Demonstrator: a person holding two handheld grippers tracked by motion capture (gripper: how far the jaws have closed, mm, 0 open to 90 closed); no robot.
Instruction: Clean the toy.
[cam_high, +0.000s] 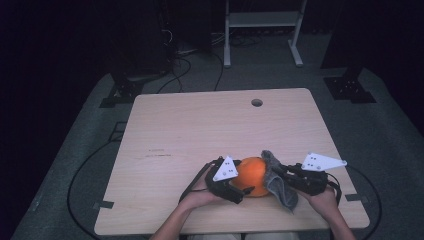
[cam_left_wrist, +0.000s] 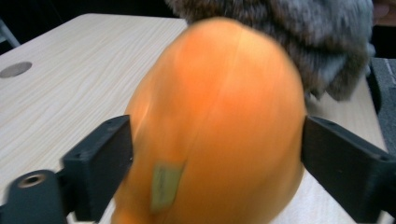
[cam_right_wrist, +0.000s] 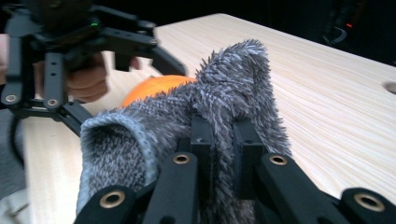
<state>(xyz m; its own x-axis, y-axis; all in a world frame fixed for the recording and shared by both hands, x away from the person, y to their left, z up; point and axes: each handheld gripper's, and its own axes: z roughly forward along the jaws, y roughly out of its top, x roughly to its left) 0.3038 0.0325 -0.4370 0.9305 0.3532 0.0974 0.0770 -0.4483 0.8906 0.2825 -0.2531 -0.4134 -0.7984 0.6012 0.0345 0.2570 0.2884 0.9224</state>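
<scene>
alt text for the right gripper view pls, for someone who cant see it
The right gripper pinches a fuzzy grey cloth between its two black jaws, over a light wooden table. Behind the cloth sit an orange fruit and the left gripper.

The tabletop (cam_high: 200, 125) lies bare across its whole far half and along both side edges, so a gripper could pass there freely. Near the front edge the way is crowded: the left gripper (cam_high: 239, 190), the orange fruit (cam_high: 251, 175), the grey fuzzy cloth (cam_high: 276, 182) and the right gripper (cam_high: 282, 172) press together in one row.
</scene>
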